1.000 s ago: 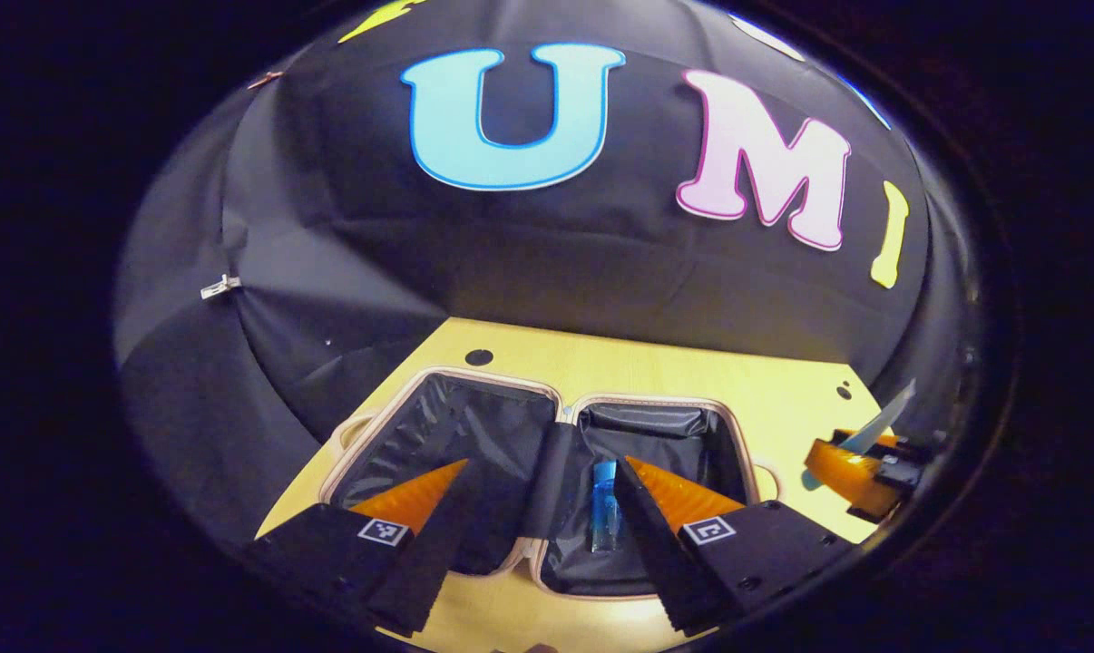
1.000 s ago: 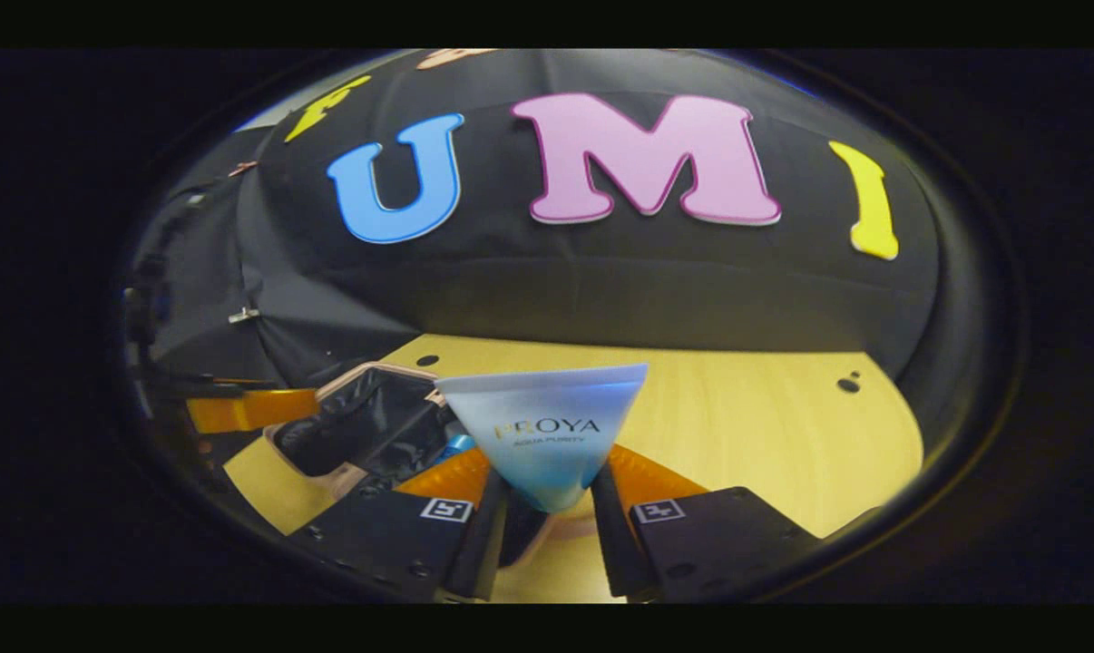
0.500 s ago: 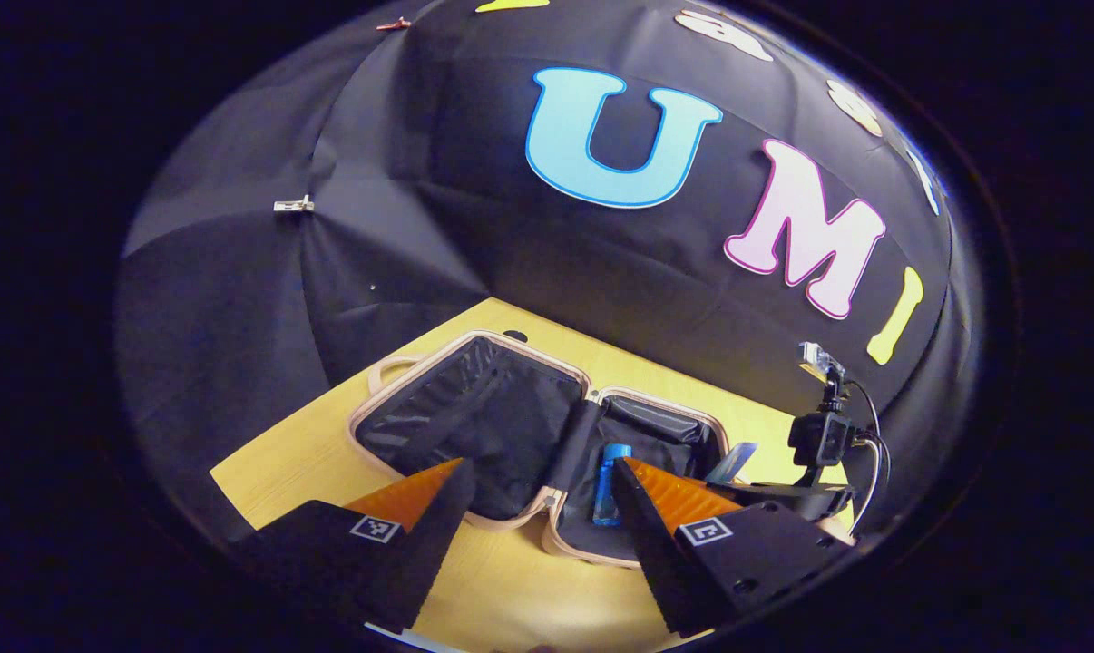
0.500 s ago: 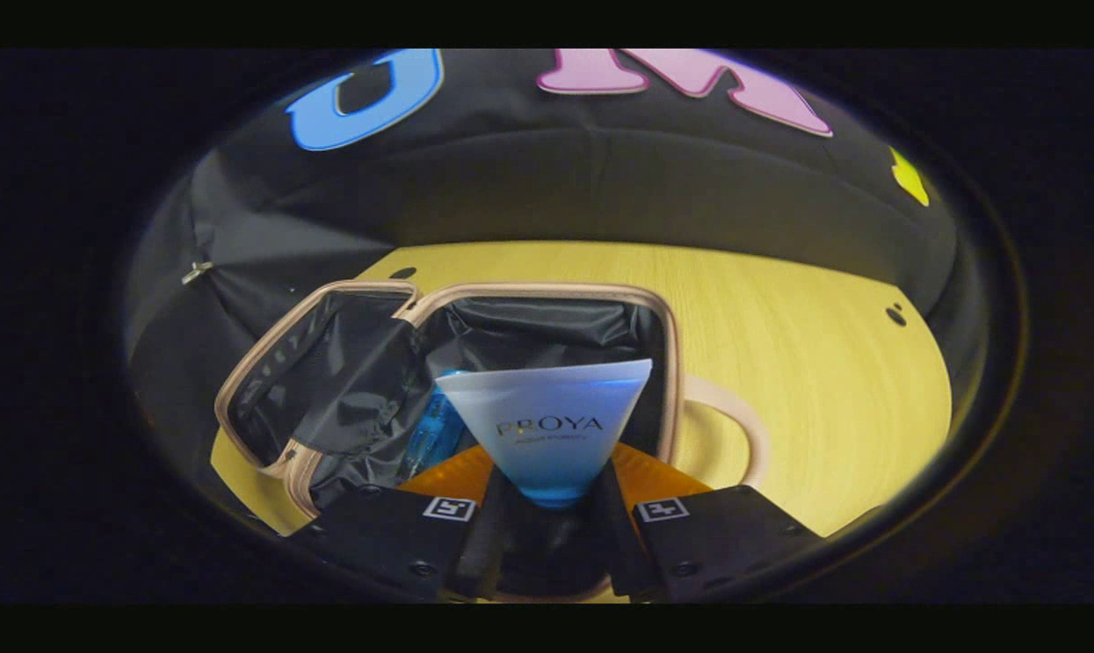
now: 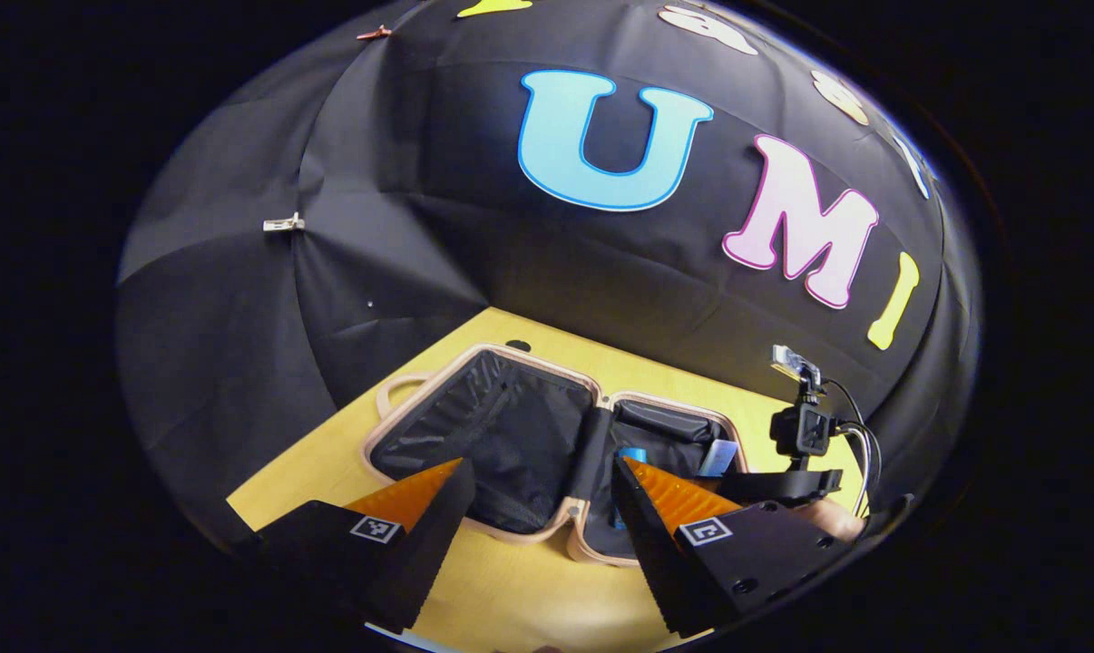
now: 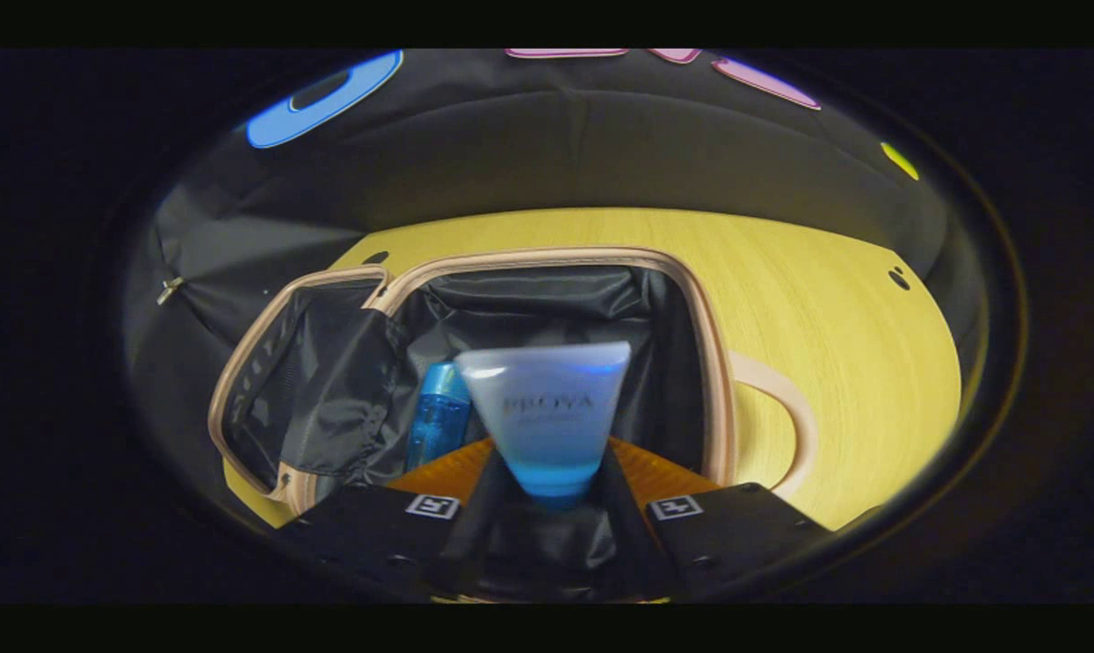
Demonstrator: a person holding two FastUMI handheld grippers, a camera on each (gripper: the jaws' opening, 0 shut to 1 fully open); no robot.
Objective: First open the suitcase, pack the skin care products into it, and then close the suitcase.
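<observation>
Tabletop (image 6: 837, 363): open suitcase (image 6: 701, 363) lies directly beyond right gripper (image 6: 551, 485), fingers clamped on tube (image 6: 547, 408), long axis forward; left gripper (image 5: 538, 508) fingers apart.

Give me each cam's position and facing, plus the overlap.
Left gripper view: rides the left gripper, jaws wide apart and empty, above the table's near edge, looking across the open suitcase toward the wall; the right gripper shows at right.
Right gripper view: rides the right gripper, tilted down into the suitcase's right half, jaws closed on a tube, beside a blue bottle.
Shared: suitcase, tube, bottle, table.
</observation>
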